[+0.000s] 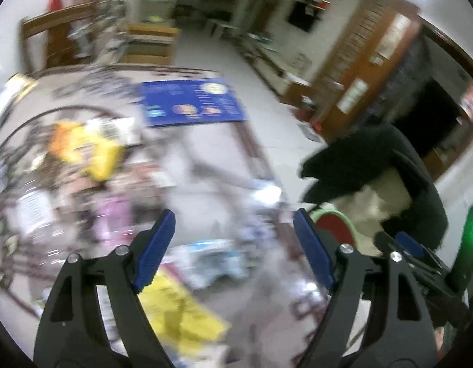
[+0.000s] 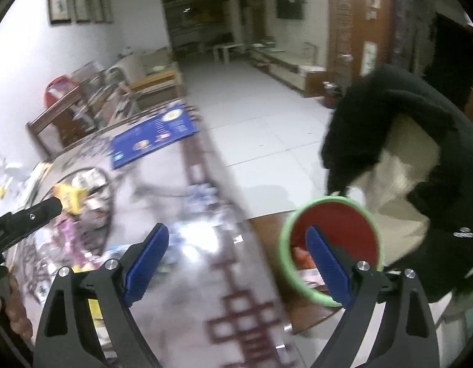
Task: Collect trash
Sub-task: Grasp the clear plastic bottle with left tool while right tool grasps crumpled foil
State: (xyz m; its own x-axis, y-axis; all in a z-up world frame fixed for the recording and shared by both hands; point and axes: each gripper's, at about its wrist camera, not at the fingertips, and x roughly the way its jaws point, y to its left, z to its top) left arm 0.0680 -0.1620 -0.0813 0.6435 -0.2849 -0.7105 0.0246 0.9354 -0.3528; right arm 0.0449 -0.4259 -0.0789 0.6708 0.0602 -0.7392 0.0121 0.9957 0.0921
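Note:
Motion blur smears both views. My left gripper (image 1: 235,245) hangs open over the patterned table (image 1: 205,159), nothing between its blue pads. Below it lie a blue-and-white wrapper (image 1: 212,260) and a yellow sheet (image 1: 178,316); a yellow wrapper (image 1: 83,150) and a pink one (image 1: 110,214) lie further left. My right gripper (image 2: 238,263) is also open and empty, above the table's right edge. Its right finger overlaps the red bin with a green rim (image 2: 331,236), which holds some scraps. The bin (image 1: 334,224) stands just off the table's edge.
A blue booklet (image 2: 153,136) lies at the table's far end. A black jacket with pale lining (image 2: 405,141) drapes over something beside the bin. Wooden chairs (image 2: 61,122) stand behind the table. White tiled floor (image 2: 251,98) stretches beyond. A black finger (image 2: 37,213) of my left gripper shows at the left.

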